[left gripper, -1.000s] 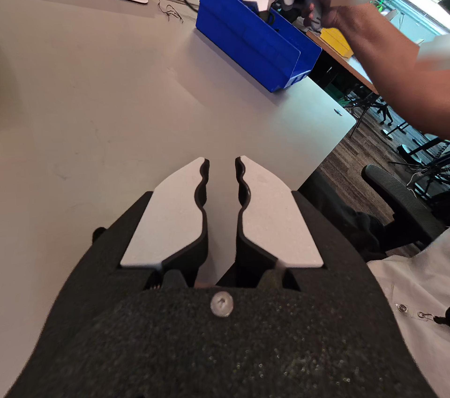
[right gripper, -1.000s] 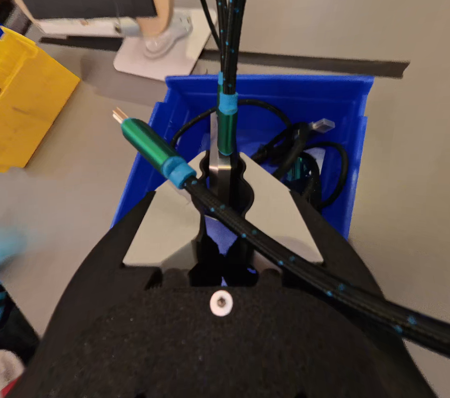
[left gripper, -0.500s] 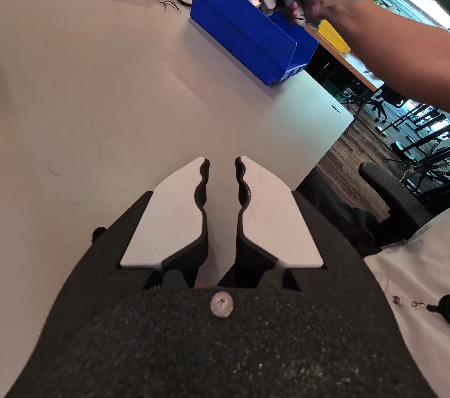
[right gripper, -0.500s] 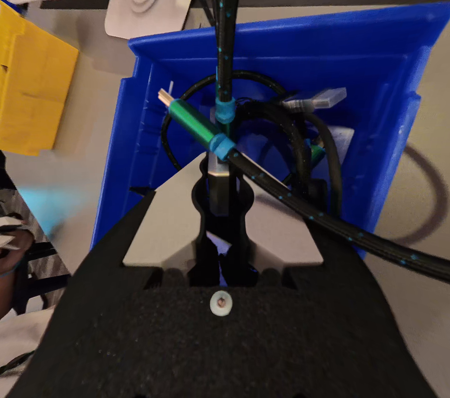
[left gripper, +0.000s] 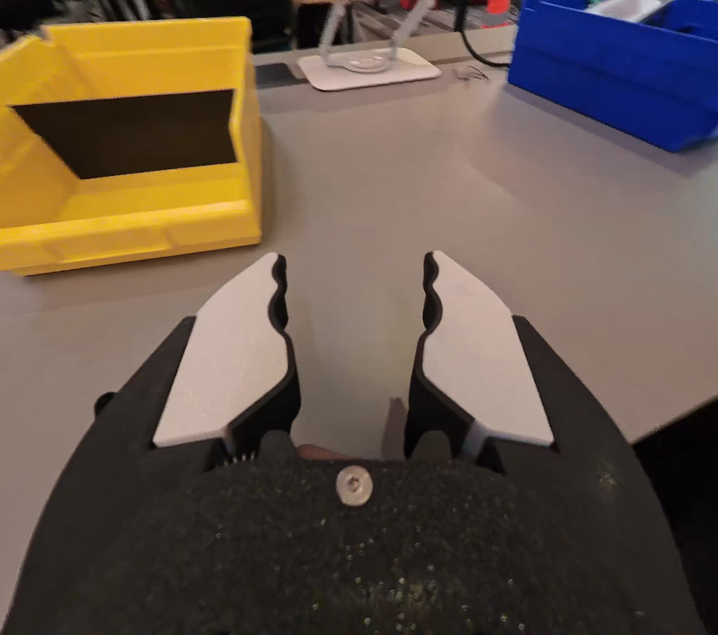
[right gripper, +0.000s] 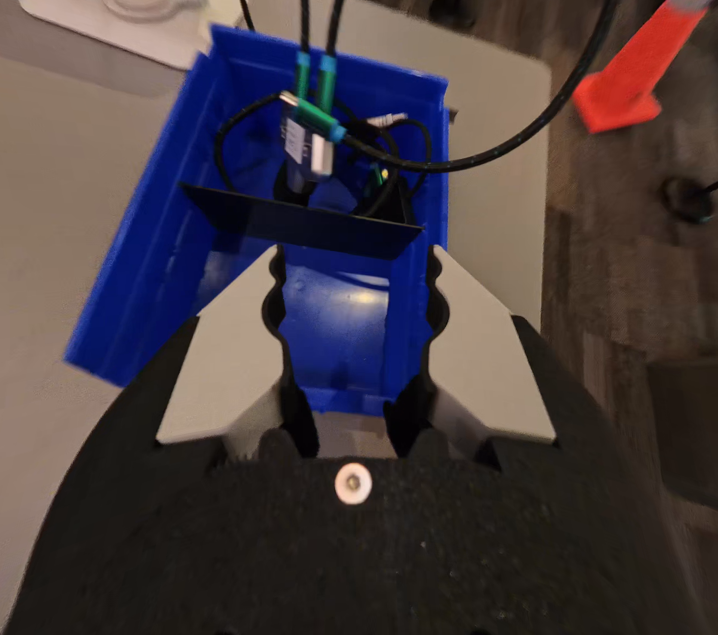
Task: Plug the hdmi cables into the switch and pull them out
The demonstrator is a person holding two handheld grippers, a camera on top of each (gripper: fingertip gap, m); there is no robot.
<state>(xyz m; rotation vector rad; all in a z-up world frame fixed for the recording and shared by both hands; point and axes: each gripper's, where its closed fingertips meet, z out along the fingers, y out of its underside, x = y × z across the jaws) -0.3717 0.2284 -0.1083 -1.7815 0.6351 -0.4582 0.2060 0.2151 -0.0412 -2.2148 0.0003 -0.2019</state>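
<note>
Two bins sit on my counter (left gripper: pixel 388 189): a yellow bin (left gripper: pixel 128 166) near its left edge and a blue bin (right gripper: pixel 163 228) at its far right corner. Behind the blue bin's divider lies the silver switch (right gripper: pixel 307 150), with what look like two green hdmi cables (right gripper: pixel 314 80) plugged in, though blur hides the ports. I judge plugging underway. My right tool (right gripper: pixel 353 251) hangs above, spread and empty; my left tool (left gripper: pixel 353 259) likewise. Next, I'd grip the loose plug (right gripper: pixel 311 111) squarely.
</note>
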